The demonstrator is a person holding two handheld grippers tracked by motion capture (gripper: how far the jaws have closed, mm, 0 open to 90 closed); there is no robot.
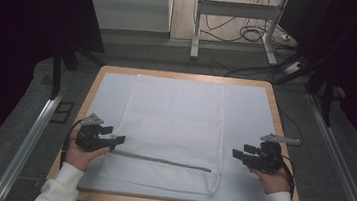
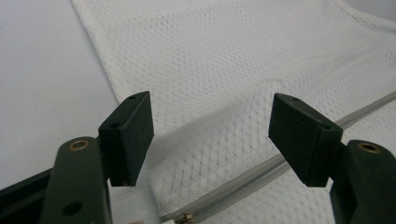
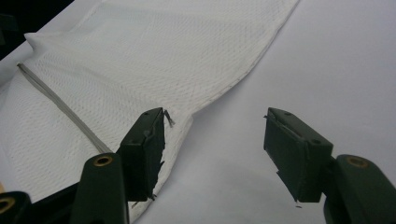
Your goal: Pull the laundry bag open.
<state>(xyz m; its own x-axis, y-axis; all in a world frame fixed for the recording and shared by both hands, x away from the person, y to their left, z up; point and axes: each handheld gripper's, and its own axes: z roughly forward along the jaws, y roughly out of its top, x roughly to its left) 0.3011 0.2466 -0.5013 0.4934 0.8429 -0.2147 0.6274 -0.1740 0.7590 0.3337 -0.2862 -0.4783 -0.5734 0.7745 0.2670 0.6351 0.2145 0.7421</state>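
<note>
1. Lying flat on the table (image 1: 282, 141), a white mesh laundry bag (image 1: 171, 125), long axis running away from the person, short edges near and far.
2. Crossing the bag's near end, a grey zipper (image 1: 160, 160), stretched sideways from the left gripper (image 1: 118, 139) toward the right gripper (image 1: 236, 153); roughly in line with both pairs of jaws.
3. Left gripper: jaws wide apart, nothing between the pads, no cloth pinched. In the left gripper view, mesh bag (image 2: 224, 79) straight ahead of and beneath the jaws, zipper (image 2: 261, 170) passing under the gap on a slant, its brass-coloured end stop (image 2: 186, 217) just below the opening. Bag's side hem just beside the left-hand jaw.
4. Right gripper: jaws likewise apart, empty. In the right gripper view, bag (image 3: 140, 60) off to the left of the gap, its corner just behind the left-hand jaw; bare table (image 3: 327, 56) ahead of the right-hand jaw. Zipper (image 3: 60, 109) further left, running away on a slant.
5. Nearer hand to the zipper, judged from the high view: the left, almost over its end; the right slightly clear of the bag's edge.
6. Likely next grasp: on the zipper end or near corners, needing only a short drop from the left, an inward shift from the right.
7. Risk: thin mesh slipping out, or only one layer caught.
</note>
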